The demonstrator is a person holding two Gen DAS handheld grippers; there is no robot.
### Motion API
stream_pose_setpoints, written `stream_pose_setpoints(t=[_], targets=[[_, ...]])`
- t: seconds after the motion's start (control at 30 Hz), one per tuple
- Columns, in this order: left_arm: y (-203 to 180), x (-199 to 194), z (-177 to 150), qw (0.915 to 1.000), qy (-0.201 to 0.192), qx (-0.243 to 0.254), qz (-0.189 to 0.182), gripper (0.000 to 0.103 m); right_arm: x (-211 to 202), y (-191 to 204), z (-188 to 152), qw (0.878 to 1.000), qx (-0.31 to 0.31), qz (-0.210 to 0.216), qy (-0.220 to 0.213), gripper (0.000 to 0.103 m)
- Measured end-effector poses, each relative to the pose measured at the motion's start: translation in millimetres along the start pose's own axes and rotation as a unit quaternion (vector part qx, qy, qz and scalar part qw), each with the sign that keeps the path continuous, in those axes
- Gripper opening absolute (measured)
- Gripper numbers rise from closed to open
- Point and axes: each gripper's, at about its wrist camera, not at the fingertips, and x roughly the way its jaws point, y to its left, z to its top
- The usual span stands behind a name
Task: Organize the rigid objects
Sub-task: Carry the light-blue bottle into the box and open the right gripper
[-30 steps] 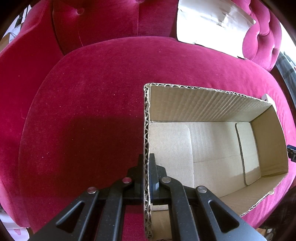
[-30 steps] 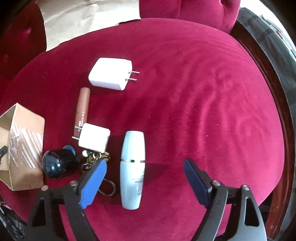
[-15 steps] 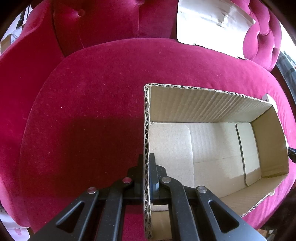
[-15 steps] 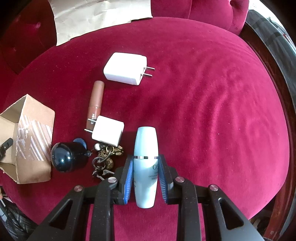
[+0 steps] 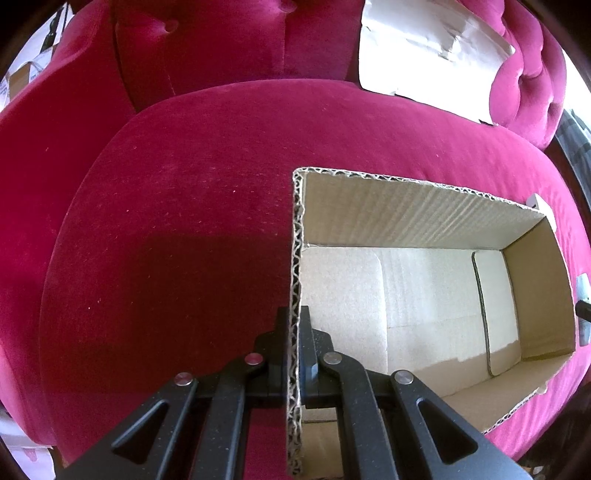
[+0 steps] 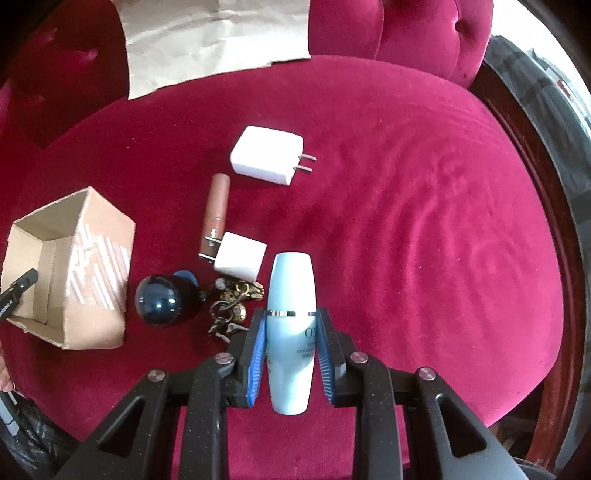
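My left gripper point(image 5: 294, 325) is shut on the near wall of an open cardboard box point(image 5: 417, 229) that sits on the red velvet seat; the box is empty inside. My right gripper point(image 6: 291, 325) is shut on a pale blue bottle point(image 6: 290, 295) lying lengthwise between its blue pads point(image 6: 258, 347). Left of the bottle lie a small white charger point(image 6: 240, 260), a brown lip-gloss tube point(image 6: 216, 210), a bunch of keys point(image 6: 231, 306) and a dark blue round object point(image 6: 160, 304). A larger white charger point(image 6: 267, 155) lies farther back. The box also shows in the right wrist view point(image 6: 96, 254).
A sheet of brown paper point(image 6: 218, 33) leans against the tufted backrest. The seat's dark wooden rim point(image 6: 554, 229) curves along the right. Bare velvet point(image 6: 424, 221) stretches to the right of the objects.
My right gripper went from wide open to shut on the pale blue bottle, and has since moved a little with it. My left gripper has kept its hold on the box wall.
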Motion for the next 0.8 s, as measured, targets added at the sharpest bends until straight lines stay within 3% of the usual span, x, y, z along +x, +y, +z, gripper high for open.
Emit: stream_pose_setpoints(t=[0.23, 0.47, 0.8], targets=[[0.5, -1.8, -2.3, 1.0000, 0.001, 0.001, 0.004, 0.003, -24.2, 17.3, -8.1, 1.000, -0.009, -0.002, -0.015, 0.027], [0.1, -4.9, -3.9, 1.0000, 0.001, 0.004, 0.007, 0.003, -21.1, 15.3, 10.5, 0.999, -0.025, 0.005, -0.022, 0.027], [-0.9, -8.0, -3.1, 0.9999, 0.005, 0.003, 0.013, 0.004, -30.7, 53.5, 26.4, 0.998, -0.056, 0.024, -0.026, 0.027]])
